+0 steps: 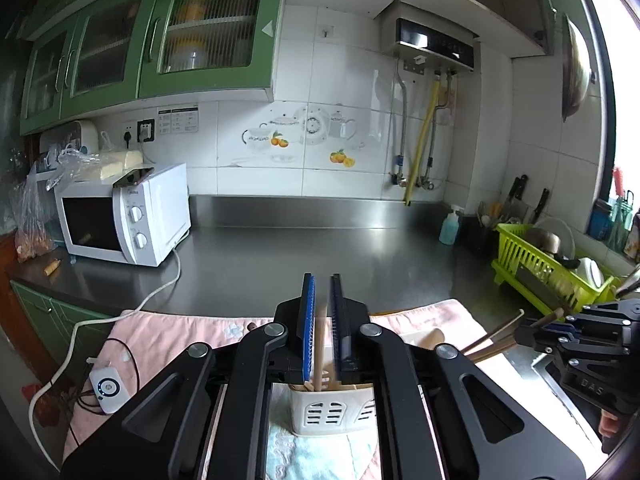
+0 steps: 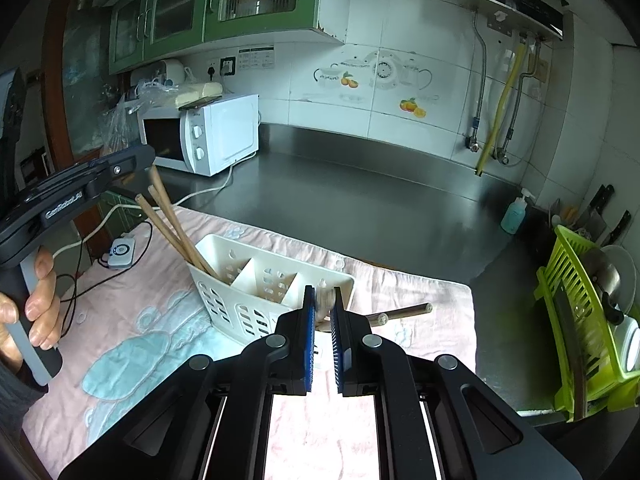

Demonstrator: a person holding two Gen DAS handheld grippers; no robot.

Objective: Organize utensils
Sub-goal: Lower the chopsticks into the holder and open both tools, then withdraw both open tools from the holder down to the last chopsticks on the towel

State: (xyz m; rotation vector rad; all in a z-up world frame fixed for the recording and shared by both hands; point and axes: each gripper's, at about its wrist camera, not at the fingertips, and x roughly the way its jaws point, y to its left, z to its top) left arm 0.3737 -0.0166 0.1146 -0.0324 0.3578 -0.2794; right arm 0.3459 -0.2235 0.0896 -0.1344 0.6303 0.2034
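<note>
A white slotted utensil caddy [image 2: 256, 276] stands on a pink cloth [image 2: 132, 292]. My left gripper [image 1: 322, 280] is shut on wooden chopsticks [image 1: 319, 344] whose lower ends sit in the caddy [image 1: 320, 412] below it. From the right wrist view, the left gripper [image 2: 148, 160] holds those chopsticks [image 2: 168, 216] slanting into the caddy's left compartment. My right gripper [image 2: 324, 294] hovers over the caddy's right end, shut on more wooden chopsticks [image 2: 408, 311] that stick out to the right. The left wrist view shows the right gripper [image 1: 520, 332] with its chopsticks [image 1: 496, 332] pointing left.
A white microwave [image 2: 216, 136] stands at the back left of the steel counter [image 2: 360, 200]. A green dish rack [image 2: 576, 328] with dishes and a blue soap bottle [image 2: 514, 216] are on the right. A white plug box [image 2: 122, 254] with cables lies left of the cloth.
</note>
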